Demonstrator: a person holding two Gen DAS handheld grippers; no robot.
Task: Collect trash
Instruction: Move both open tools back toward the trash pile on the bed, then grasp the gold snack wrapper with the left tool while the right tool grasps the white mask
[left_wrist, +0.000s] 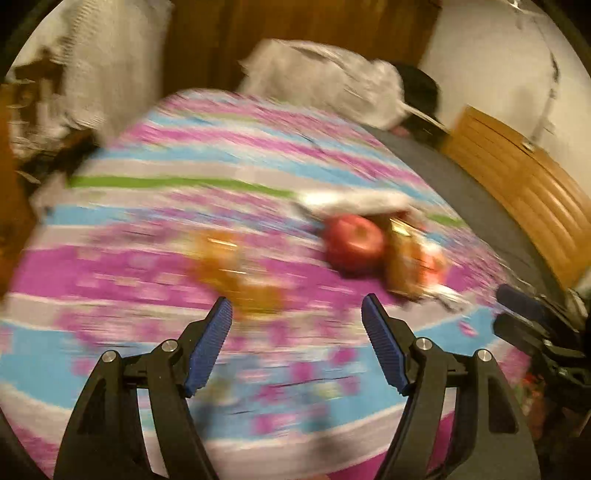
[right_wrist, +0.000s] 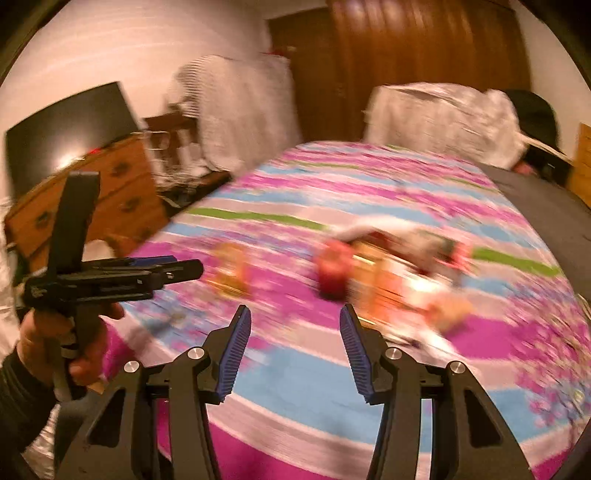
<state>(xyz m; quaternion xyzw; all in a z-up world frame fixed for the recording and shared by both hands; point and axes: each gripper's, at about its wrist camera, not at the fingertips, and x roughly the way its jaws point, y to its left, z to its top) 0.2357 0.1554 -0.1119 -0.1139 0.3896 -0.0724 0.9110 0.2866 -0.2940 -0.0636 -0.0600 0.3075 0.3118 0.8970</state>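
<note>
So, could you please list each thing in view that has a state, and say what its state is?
left gripper: open, nothing between the jaws.
right gripper: open, nothing between the jaws.
red apple: whole, lying on the bedspread.
orange wrapper: lying apart from the apple, blurred.
pile of wrappers: beside the apple, touching it.
bedspread: spread flat.

Bed w/ striped floral cover (right_wrist: 332, 369), wood wardrobe (right_wrist: 424, 55), dresser (right_wrist: 122, 192), white walls (right_wrist: 147, 37).
</note>
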